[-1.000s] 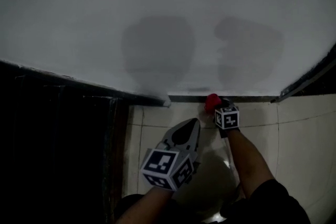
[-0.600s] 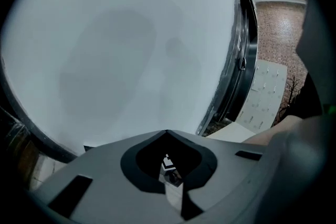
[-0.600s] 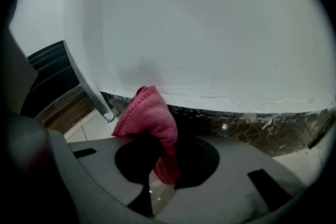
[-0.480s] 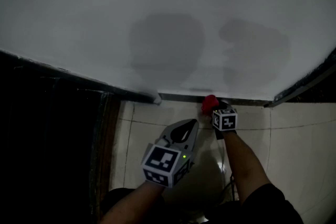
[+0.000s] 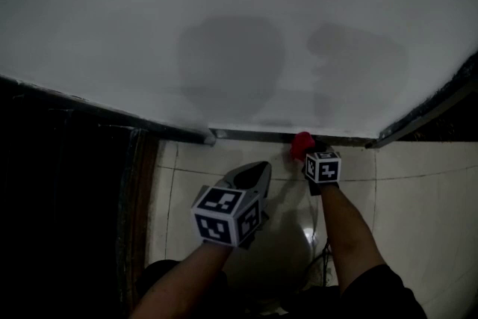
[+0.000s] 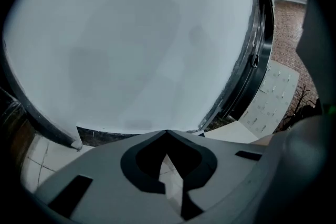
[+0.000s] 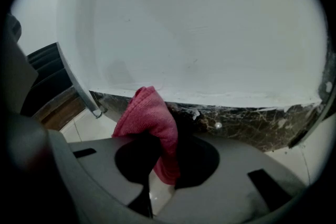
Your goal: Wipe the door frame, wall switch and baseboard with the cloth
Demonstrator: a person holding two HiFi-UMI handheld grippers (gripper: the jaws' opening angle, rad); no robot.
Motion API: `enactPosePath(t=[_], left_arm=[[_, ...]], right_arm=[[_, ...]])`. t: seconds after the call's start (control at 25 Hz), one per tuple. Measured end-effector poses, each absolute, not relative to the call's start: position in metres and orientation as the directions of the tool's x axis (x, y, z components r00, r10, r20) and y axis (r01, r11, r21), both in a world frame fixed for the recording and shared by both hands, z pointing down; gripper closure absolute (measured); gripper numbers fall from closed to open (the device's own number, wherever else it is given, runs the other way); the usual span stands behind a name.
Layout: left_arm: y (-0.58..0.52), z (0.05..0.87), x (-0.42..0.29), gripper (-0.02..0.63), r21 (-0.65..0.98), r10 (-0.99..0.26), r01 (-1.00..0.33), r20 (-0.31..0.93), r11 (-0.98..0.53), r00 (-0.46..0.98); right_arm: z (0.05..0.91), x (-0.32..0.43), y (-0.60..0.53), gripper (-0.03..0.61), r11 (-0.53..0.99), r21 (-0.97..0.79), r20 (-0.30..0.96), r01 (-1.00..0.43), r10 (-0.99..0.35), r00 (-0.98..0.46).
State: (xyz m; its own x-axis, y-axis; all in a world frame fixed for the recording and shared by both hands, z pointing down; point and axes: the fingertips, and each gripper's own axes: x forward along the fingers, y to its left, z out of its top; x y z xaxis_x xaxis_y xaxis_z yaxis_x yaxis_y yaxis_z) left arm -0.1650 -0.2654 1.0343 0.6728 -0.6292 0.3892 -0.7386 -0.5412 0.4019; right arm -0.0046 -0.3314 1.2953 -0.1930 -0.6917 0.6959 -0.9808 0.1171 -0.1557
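- The right gripper (image 5: 309, 155) is clamping a red cloth (image 7: 149, 118) between its jaws. The bunched free end is sticking up past the tips.
- In the head view, the cloth is sitting at centre-right, at the foot of the white wall (image 5: 239, 26). It is pressing against the dark, marble-patterned baseboard (image 7: 252, 123) where the baseboard meets the wall.
- In the right gripper view, the cloth is covering the left part of the baseboard. The rest of the strip is running bare toward the right edge of the frame.
- The left gripper (image 6: 167, 135) is hovering lower and further left in the head view, well clear of the cloth. Its jaws are closed tip to tip with nothing between them, and only pale floor tile is showing through the gap behind the tips.
- The left gripper is pointing toward the same stretch of baseboard without touching it.
- Two soft shadows (image 5: 231, 56) are falling on the wall above the grippers.
- Cream floor tiles (image 5: 418, 183) are filling the lower right of the head view, where the person's bare forearm (image 5: 347, 228) is reaching up to the right gripper.
- A dark doorway (image 5: 67, 198) is taking up the lower left.
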Motion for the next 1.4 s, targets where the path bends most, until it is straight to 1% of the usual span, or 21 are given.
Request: enactPosePath(t=[0.32,0.56,0.84,1.2,1.4], left_arm=[[-0.269,1.043,-0.163,0.621,0.365,-0.626,-0.754,0.420,-0.547,0.657],[-0.275,1.049,-0.160,0.621,0.384,-0.630,-0.760,0.424,-0.525,0.650],[-0.276,1.055,-0.147,0.621,0.389,-0.614,-0.751,0.433,-0.533,0.660],[-0.278,1.061,-0.130,0.621,0.413,-0.605,-0.742,0.430,-0.529,0.670],[-0.276,1.063,-0.121,0.621,0.415,-0.600,-0.740,0.434,-0.529,0.672]], right_arm=[[1.295,0.000,-0.328,0.518,0.078,-0.183,0.694,-0.980,-0.696,-0.185],[1.297,0.036,-0.319,0.518,0.009,-0.183,0.702,-0.983,-0.699,-0.137],[1.299,0.081,-0.305,0.518,-0.102,-0.176,0.710,-0.979,-0.702,-0.055],[1.298,0.119,-0.298,0.518,-0.130,-0.178,0.701,-0.975,-0.713,-0.033],[1.298,0.126,-0.297,0.518,-0.124,-0.189,0.701,-0.974,-0.712,-0.045]])
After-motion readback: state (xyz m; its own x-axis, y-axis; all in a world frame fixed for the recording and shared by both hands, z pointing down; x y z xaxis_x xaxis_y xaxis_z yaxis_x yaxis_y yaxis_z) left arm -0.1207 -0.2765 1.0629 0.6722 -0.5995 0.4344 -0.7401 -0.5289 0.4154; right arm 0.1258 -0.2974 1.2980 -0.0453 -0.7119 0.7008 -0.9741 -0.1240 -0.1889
